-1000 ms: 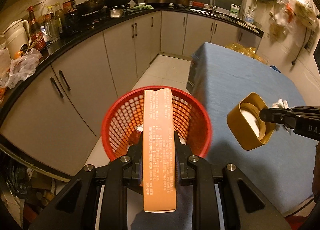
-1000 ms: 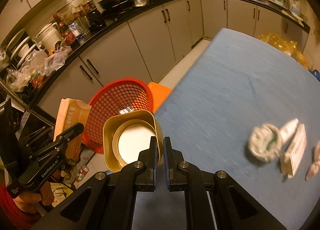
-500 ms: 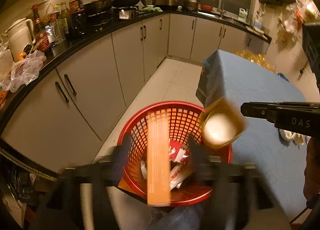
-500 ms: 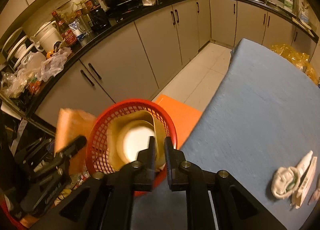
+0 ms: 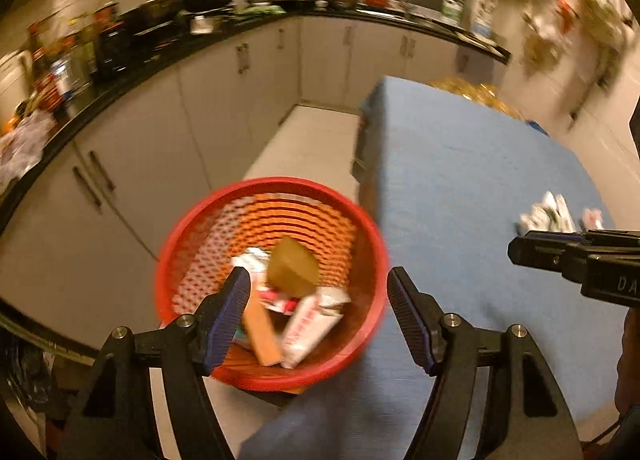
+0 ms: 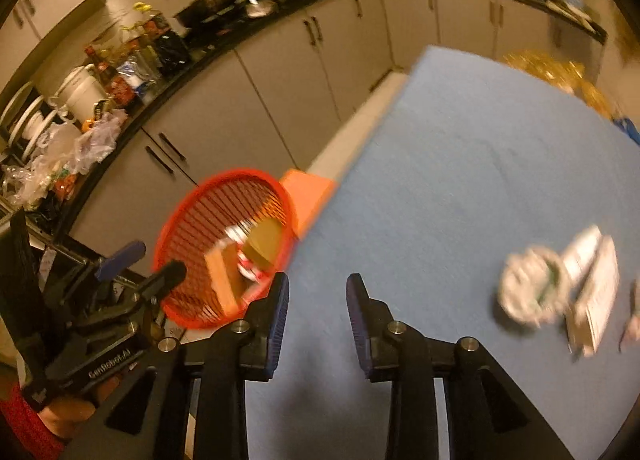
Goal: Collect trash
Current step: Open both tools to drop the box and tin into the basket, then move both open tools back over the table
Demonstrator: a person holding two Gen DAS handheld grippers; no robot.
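Note:
A red mesh basket (image 5: 200, 260) stands on the floor beside the blue-covered table (image 5: 472, 180). In it lie an orange carton (image 5: 262, 336), a gold box (image 5: 294, 268) and other wrappers. My left gripper (image 5: 318, 304) is open and empty above the basket. My right gripper (image 6: 318, 300) is open and empty over the table's edge; it also shows in the left wrist view (image 5: 520, 250). The basket (image 6: 192, 220) shows in the right wrist view with the carton (image 6: 224, 280) and gold box (image 6: 266, 246) inside. A crumpled wrapper (image 6: 532, 290) and a white packet (image 6: 598, 300) lie on the table.
Grey kitchen cabinets (image 5: 224, 108) with a dark counter full of bottles and pans curve behind the basket. An orange stool (image 6: 310, 190) stands between basket and table. Yellow bags (image 6: 544, 68) lie at the table's far end.
Both grippers have opened. The orange carton and the gold box have dropped into the red basket. The right gripper has swung back over the table.

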